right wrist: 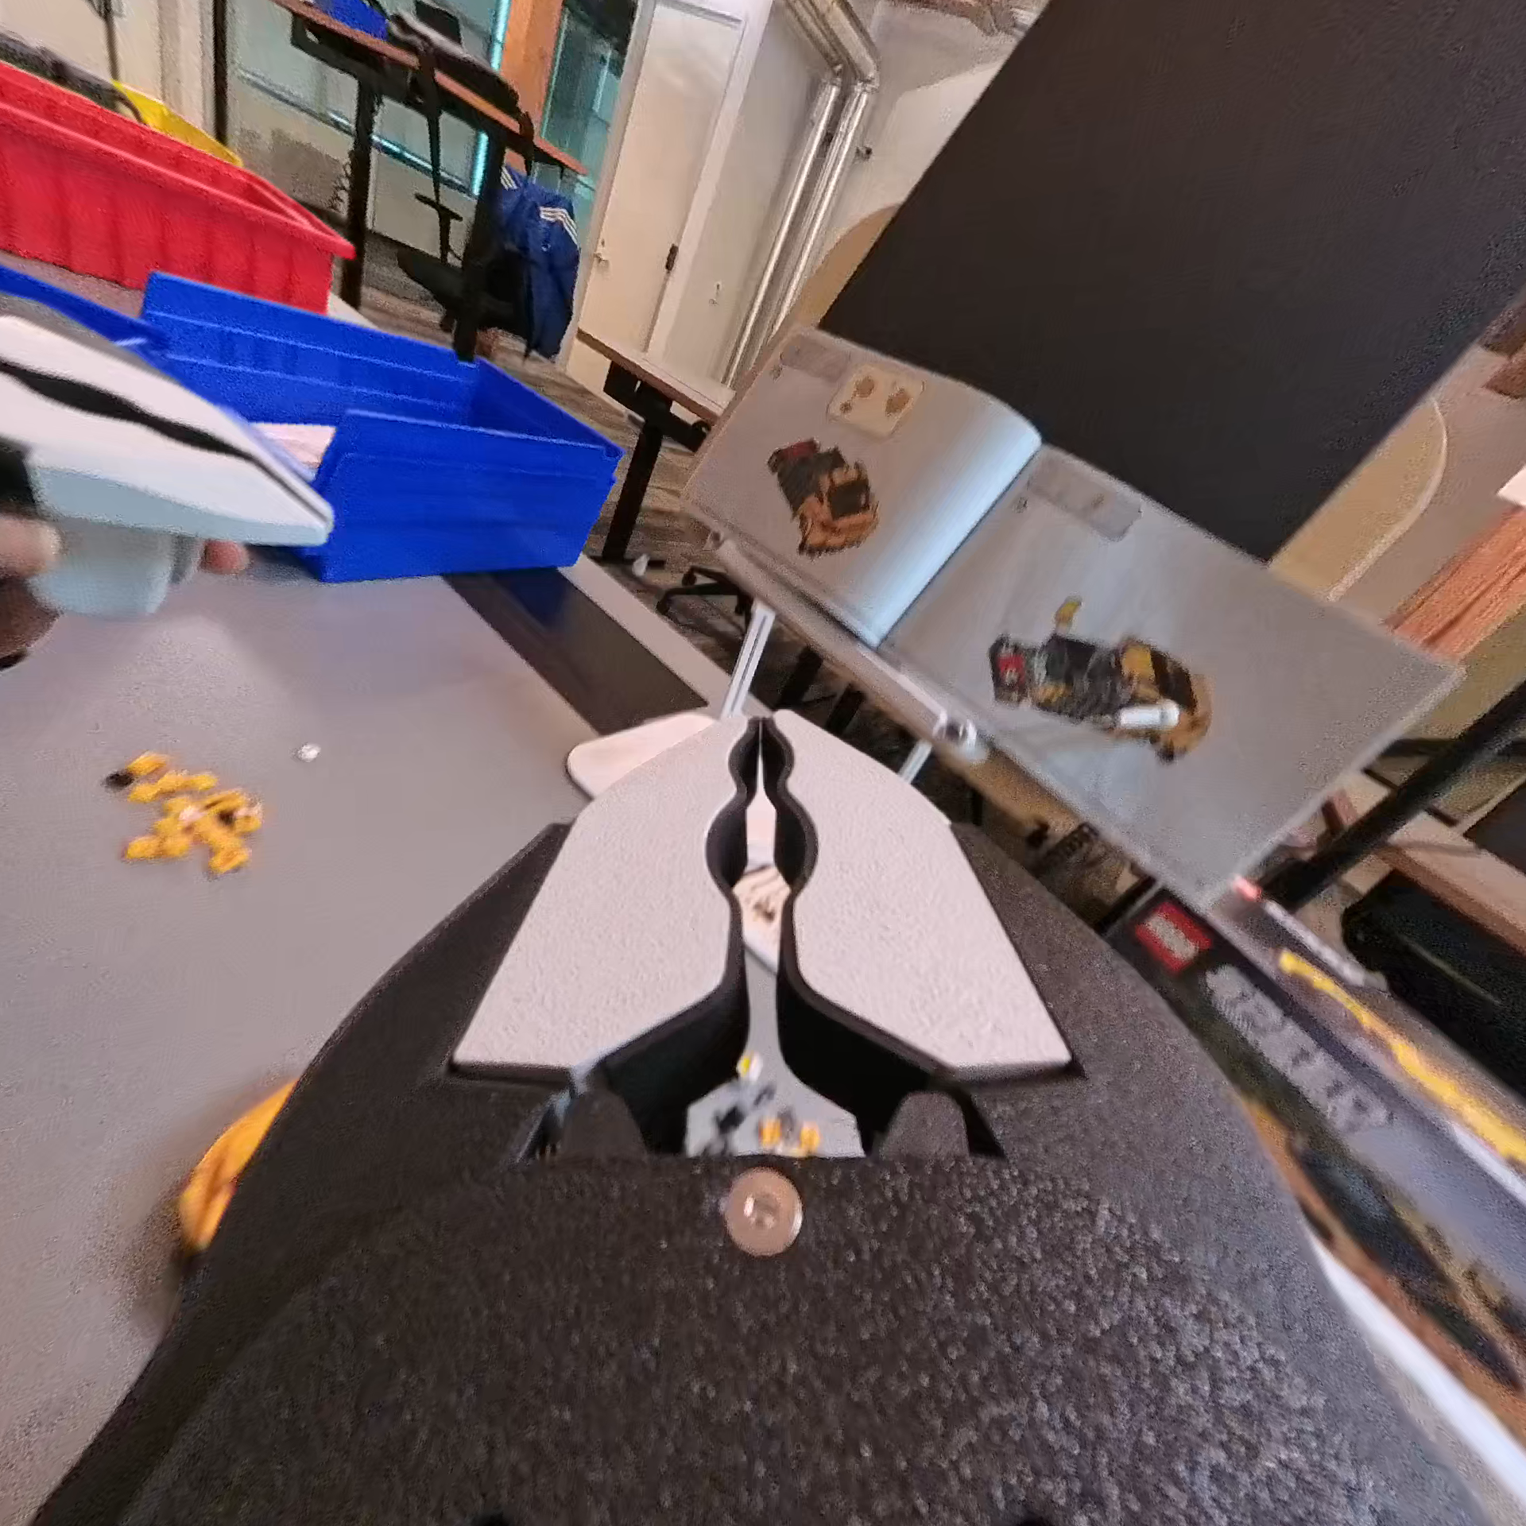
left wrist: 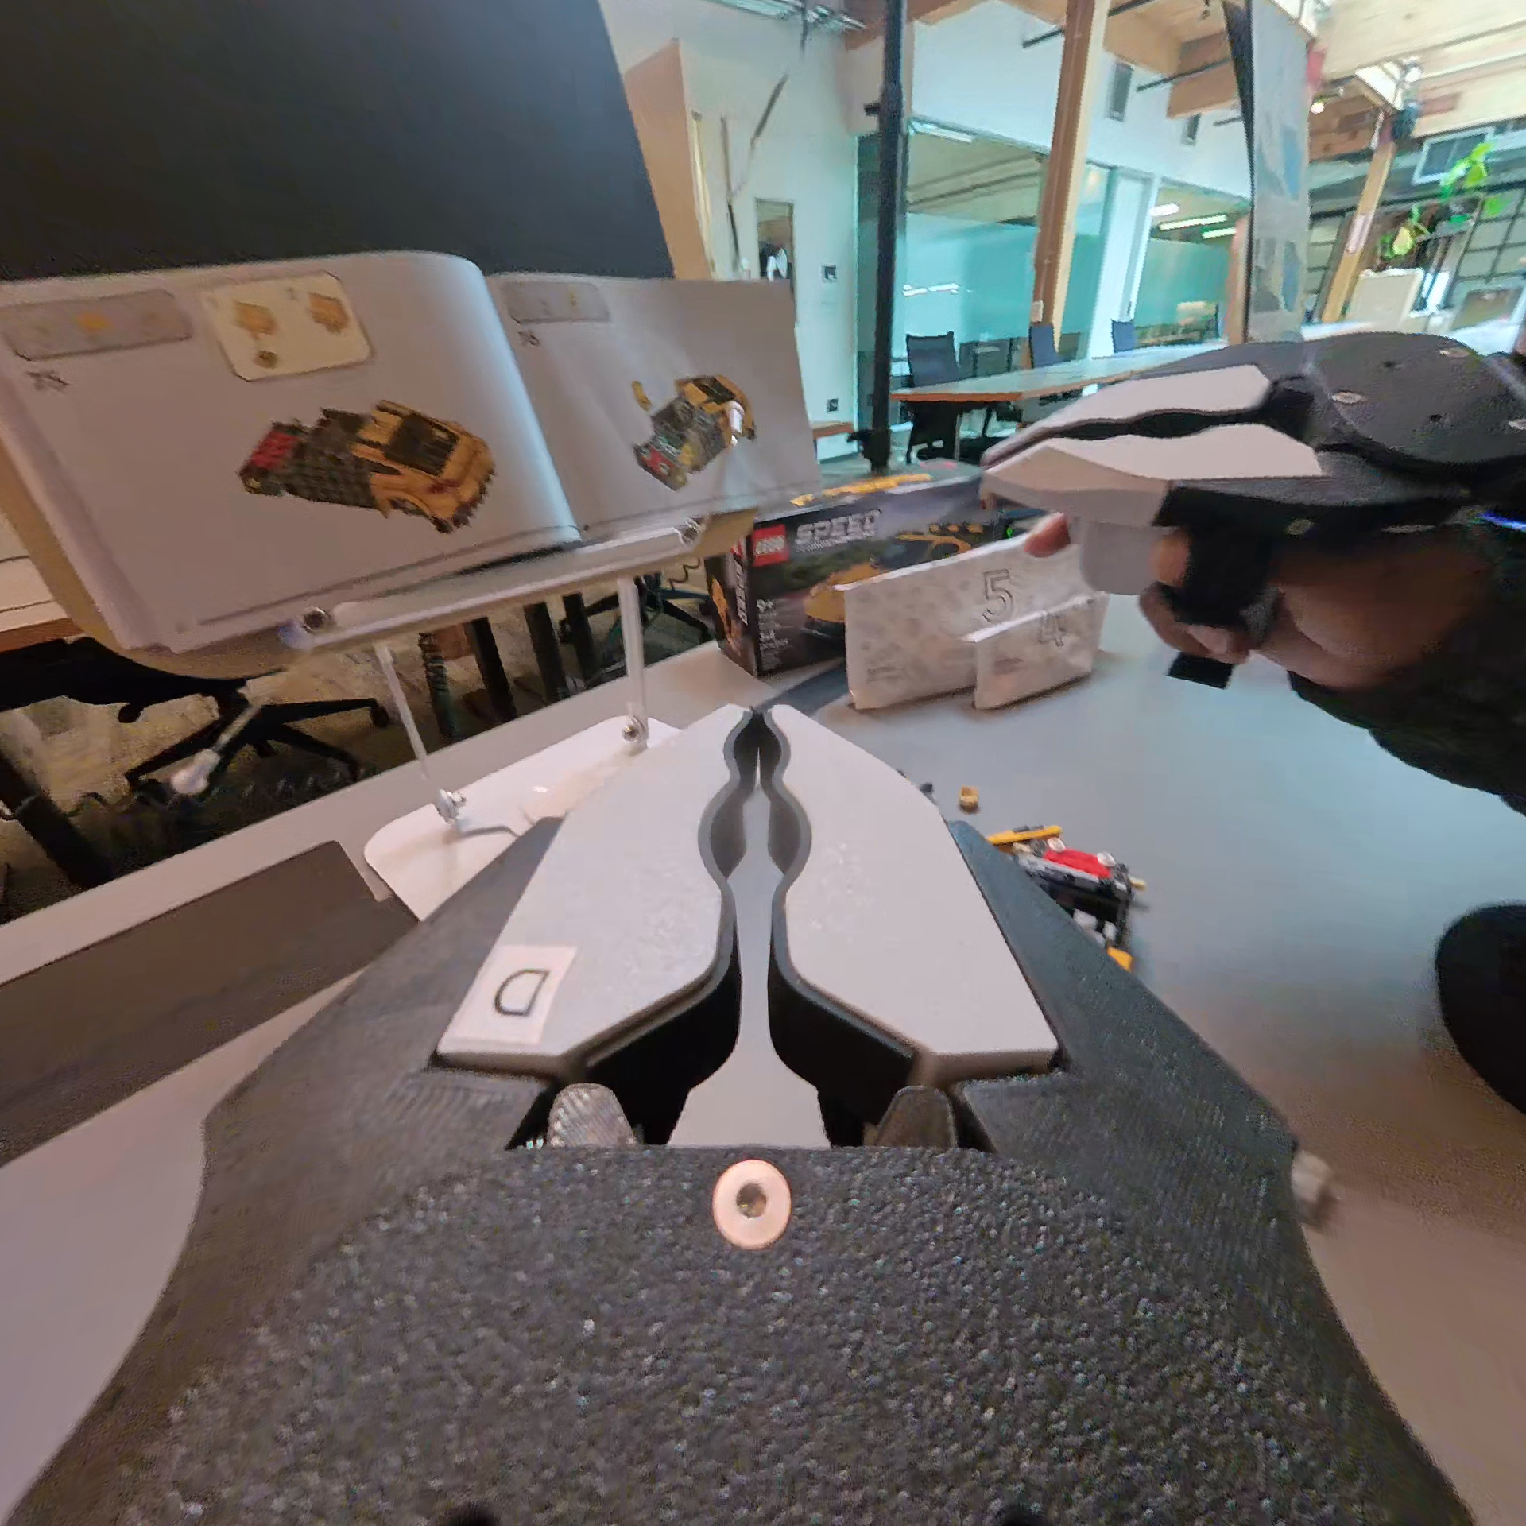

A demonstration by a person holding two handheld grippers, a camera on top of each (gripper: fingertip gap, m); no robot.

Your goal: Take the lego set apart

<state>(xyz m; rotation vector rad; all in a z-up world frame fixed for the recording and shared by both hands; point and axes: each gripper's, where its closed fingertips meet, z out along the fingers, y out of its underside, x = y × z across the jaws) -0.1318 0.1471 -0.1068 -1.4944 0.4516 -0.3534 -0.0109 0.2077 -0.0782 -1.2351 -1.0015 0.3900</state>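
While both grippers hang raised with jaws closed on nothing, left gripper [left wrist: 755, 722] and right gripper [right wrist: 764, 727], the half-stripped lego car [left wrist: 1073, 875] lies on the counter [left wrist: 1239, 826] near the instruction stand [left wrist: 512, 793]. Between pulls, likely; next needs jaws opened, lowered onto it.

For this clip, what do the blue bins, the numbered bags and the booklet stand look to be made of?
Blue bins: likely moulded plastic, with a slight sheen, uniform colour and ribbed rims.
Numbered bags: seemingly matte white paper; flat, creased, standing against the box.
Booklet stand: apparently a metal ledge, thin rods and bright screws on a glossy white base; the base material is unclear.
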